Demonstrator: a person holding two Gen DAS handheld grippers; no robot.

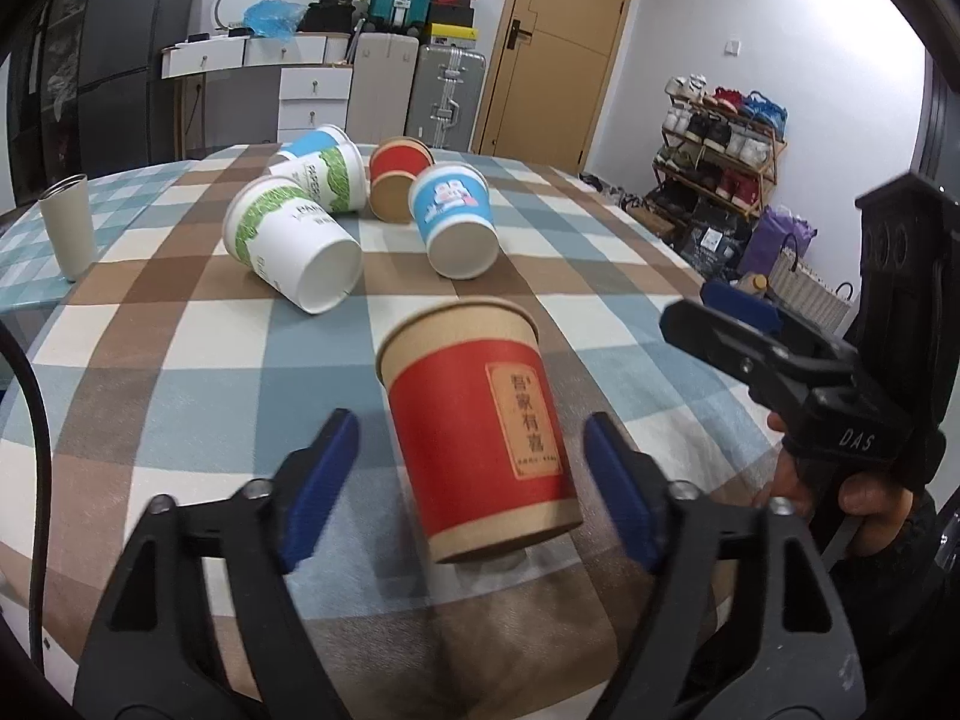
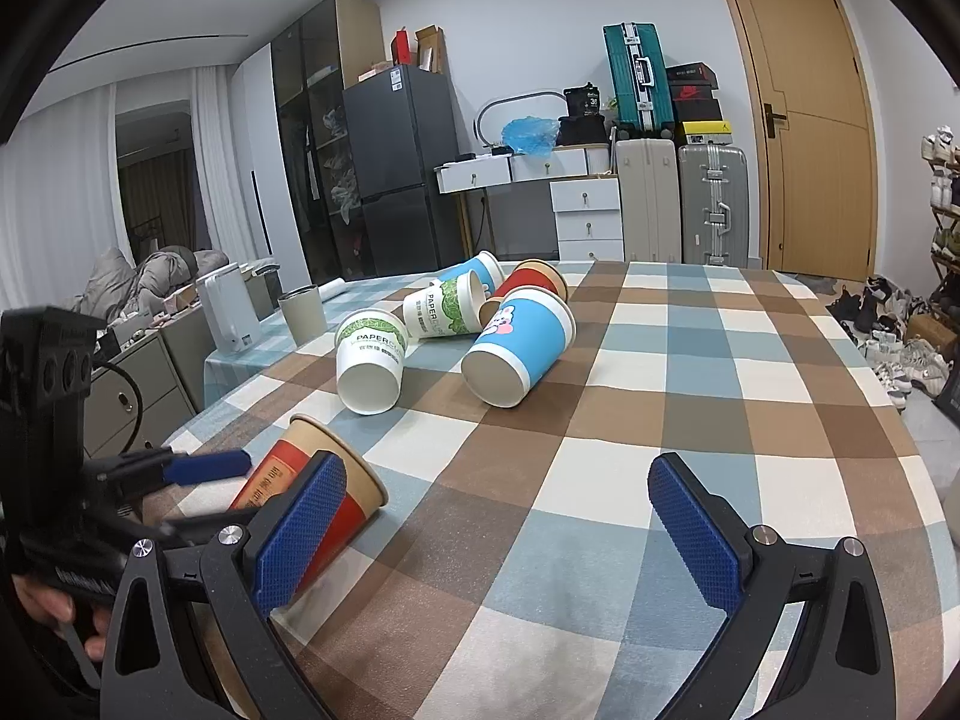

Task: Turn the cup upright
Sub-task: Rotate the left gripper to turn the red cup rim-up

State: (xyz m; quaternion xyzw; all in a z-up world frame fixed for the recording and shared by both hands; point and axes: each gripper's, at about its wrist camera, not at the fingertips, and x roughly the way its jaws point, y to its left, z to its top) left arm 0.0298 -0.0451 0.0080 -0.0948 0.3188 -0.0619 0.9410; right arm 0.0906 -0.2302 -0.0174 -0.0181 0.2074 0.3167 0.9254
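A kraft-brown paper cup (image 1: 480, 438) with a red band and a tan label of Chinese characters is seen at lower centre of the left wrist view, tilted, between the spread blue pads of the left gripper (image 1: 471, 489), which are not touching it. The right gripper (image 2: 498, 531) is held wide open over bare cloth, with nothing between its pads. The table (image 2: 690, 396) is covered in a brown, blue and cream check. Suitcases (image 2: 684, 204) and a wooden door (image 2: 804, 138) are seen behind.
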